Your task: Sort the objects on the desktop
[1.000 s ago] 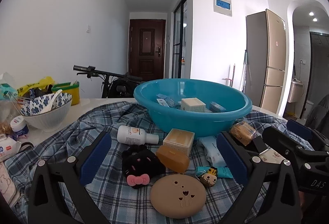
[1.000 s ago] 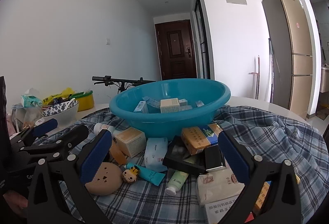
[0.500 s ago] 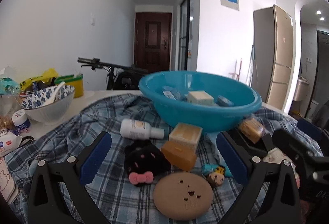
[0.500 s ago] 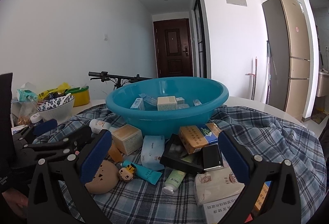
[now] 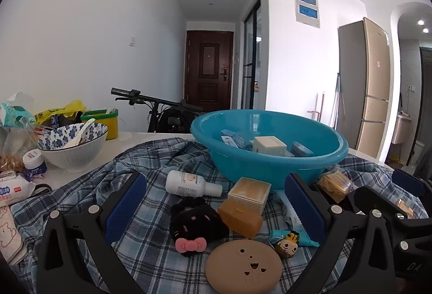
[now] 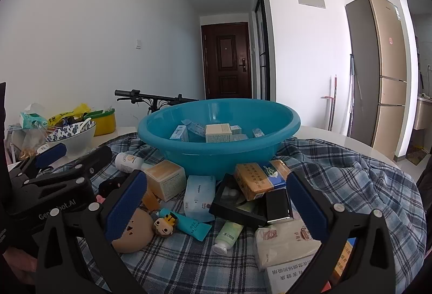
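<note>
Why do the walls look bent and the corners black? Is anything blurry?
Both wrist views use fisheye lenses, hence curved walls and dark corners; in the left view the basin looks sharp; in the right view daylight glares off the fridge, nothing noticeably blurred.

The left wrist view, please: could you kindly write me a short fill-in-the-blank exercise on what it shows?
1. The small boxes lie inside the ____ basin.
2. The white bottle lies on its ____.
3. The black plush wears a ____ bow.
4. The left tool is ____ and holds nothing.

Missing words: blue; side; pink; open
</note>
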{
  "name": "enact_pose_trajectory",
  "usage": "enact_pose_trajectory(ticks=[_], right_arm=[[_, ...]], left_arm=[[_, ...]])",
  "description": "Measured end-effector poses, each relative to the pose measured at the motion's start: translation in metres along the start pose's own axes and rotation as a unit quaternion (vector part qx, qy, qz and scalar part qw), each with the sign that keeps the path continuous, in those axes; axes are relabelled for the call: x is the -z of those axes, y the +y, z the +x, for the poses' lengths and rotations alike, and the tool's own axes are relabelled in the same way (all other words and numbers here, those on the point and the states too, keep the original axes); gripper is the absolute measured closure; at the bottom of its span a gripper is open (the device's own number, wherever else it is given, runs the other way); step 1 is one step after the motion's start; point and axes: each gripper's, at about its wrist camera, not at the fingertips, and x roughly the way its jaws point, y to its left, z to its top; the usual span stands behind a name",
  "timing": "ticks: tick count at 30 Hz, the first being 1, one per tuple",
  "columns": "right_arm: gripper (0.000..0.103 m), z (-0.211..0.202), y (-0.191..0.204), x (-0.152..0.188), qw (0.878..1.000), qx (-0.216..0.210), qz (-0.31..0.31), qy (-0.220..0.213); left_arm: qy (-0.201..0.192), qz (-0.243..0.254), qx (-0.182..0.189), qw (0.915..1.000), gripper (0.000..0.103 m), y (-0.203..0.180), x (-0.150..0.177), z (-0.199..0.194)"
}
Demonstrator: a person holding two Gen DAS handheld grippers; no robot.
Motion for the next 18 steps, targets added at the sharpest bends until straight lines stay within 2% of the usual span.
enact_pose_trajectory(ticks=[3, 18], right_arm=[[0.000, 0.001, -0.001, 0.000, 1.000, 0.000, 0.003, 0.002], [0.000, 0.004, -0.010, 0.000, 0.999, -0.007, 0.031, 0.011]], left_arm=[[0.001, 0.015, 0.006, 0.9999, 0.000, -0.007, 0.001, 0.000], [0.001, 0.009, 0.000, 1.0000, 0.000, -0.005, 0.001, 0.000]])
